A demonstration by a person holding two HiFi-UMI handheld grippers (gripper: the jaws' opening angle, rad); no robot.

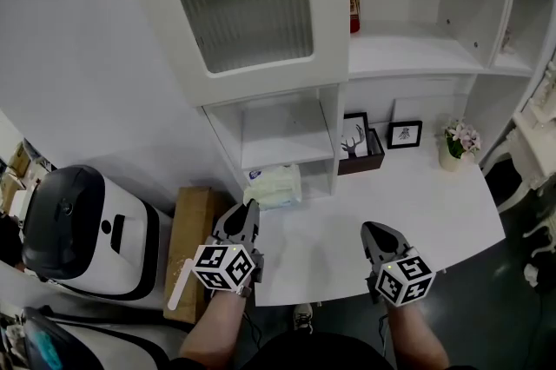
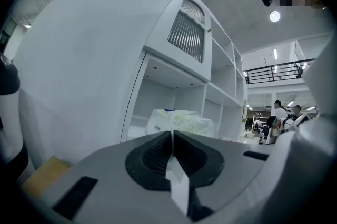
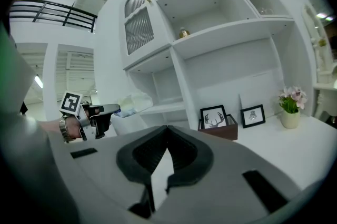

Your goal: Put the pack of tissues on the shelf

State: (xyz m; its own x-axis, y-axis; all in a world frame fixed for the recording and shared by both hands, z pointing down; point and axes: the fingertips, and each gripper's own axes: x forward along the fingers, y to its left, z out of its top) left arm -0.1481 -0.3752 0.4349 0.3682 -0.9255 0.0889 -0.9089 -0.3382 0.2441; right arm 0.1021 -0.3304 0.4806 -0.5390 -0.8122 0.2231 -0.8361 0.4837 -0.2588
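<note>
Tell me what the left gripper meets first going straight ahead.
Most likely the soft white plastic-wrapped pack of tissues, directly ahead of the shut left gripper; depth is unclear.

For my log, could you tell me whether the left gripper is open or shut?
Shut: the left gripper has its jaws pressed together, nothing between them.

Left gripper (image 2: pixel 172 133), seen along its own jaws: the two dark-padded jaws are closed tip to tip with nothing between them. Directly beyond the tips lies the pack of tissues (image 2: pixel 181 121), at the mouth of the lowest open compartment of the white shelf unit (image 2: pixel 221 73), beneath its ribbed-glass cabinet door (image 2: pixel 187 34). A brown board (image 2: pixel 45 175) shows at lower left; people (image 2: pixel 278 113) stand far off at right under a dark railing (image 2: pixel 279 70).
</note>
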